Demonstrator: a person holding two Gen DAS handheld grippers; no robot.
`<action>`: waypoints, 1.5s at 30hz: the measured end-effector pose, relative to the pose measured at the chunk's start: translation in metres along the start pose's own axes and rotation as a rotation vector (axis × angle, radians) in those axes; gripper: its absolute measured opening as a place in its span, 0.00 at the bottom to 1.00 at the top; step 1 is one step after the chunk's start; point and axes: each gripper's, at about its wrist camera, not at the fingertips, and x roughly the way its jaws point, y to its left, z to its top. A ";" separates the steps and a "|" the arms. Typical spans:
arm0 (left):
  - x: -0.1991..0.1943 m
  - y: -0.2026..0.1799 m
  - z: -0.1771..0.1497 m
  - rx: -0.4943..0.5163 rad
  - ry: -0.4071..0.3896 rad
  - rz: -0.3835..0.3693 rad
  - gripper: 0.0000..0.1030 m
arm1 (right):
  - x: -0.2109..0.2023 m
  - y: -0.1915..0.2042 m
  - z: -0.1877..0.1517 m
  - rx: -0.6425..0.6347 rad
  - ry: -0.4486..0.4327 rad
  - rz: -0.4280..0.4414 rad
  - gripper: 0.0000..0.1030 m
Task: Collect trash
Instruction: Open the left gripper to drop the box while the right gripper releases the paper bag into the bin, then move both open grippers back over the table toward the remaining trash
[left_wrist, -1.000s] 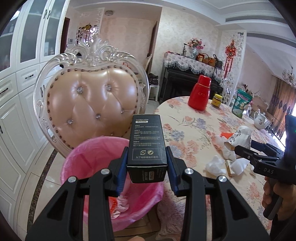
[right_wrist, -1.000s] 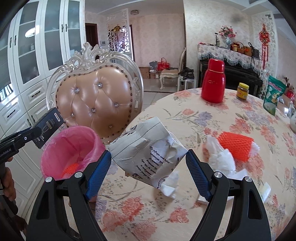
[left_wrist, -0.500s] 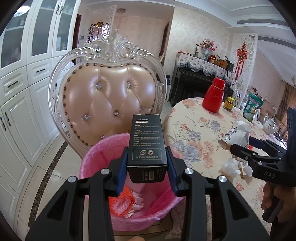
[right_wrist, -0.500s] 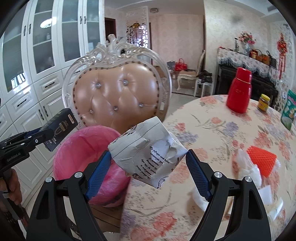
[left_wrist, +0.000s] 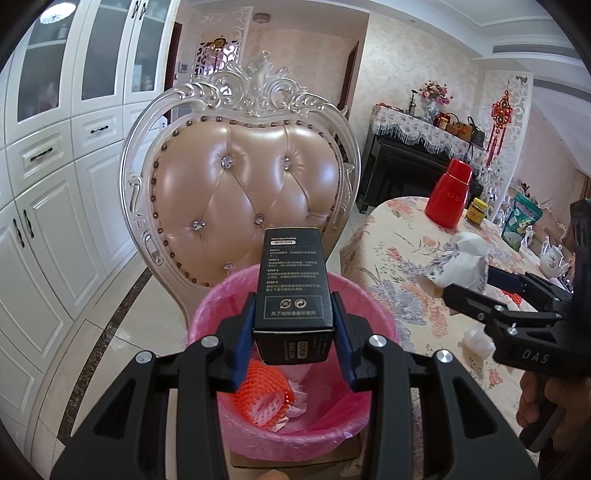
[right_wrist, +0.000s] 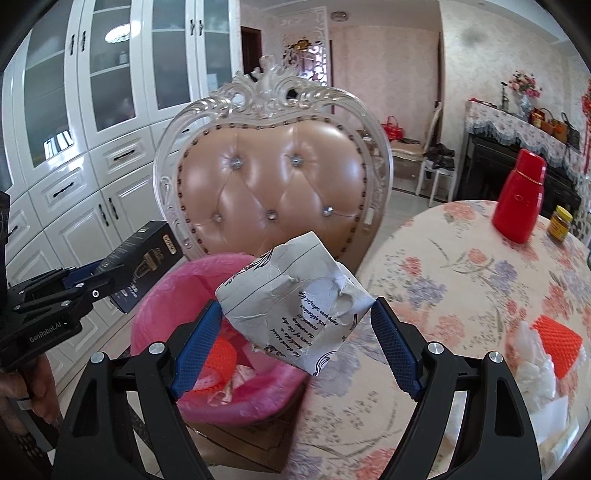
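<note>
Cabinets (left_wrist: 48, 206) fill the left wall, white and tall. Next comes the left gripper (left_wrist: 293, 332), clamped on a black box (left_wrist: 293, 288) and holding it out over the pink bin (left_wrist: 354, 302); down inside the bin lie an orange net (left_wrist: 262, 397) and some scraps of paper. Behind the bin stands a tufted chair (left_wrist: 247, 184). To the right, the right gripper (right_wrist: 295, 328) pinches a crumpled paper bag (right_wrist: 291, 299) between its blue pads, the bag hanging at the table's (right_wrist: 461, 273) edge, just beside the bin's rim. Farther right on the floral cloth sit tissues (right_wrist: 532, 365) with another orange net (right_wrist: 557, 339), and at the far side a red flask (right_wrist: 519, 195) and a small jar (right_wrist: 559, 219).
</note>
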 end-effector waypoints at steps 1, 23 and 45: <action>0.000 0.002 0.000 -0.003 0.000 0.002 0.36 | 0.003 0.003 0.001 -0.003 0.002 0.004 0.75; -0.001 0.017 0.008 -0.049 -0.010 0.031 0.36 | 0.035 0.021 0.007 -0.029 0.052 0.051 0.79; 0.016 -0.026 0.005 -0.025 0.023 -0.011 0.65 | -0.021 -0.047 -0.019 0.062 -0.001 -0.056 0.81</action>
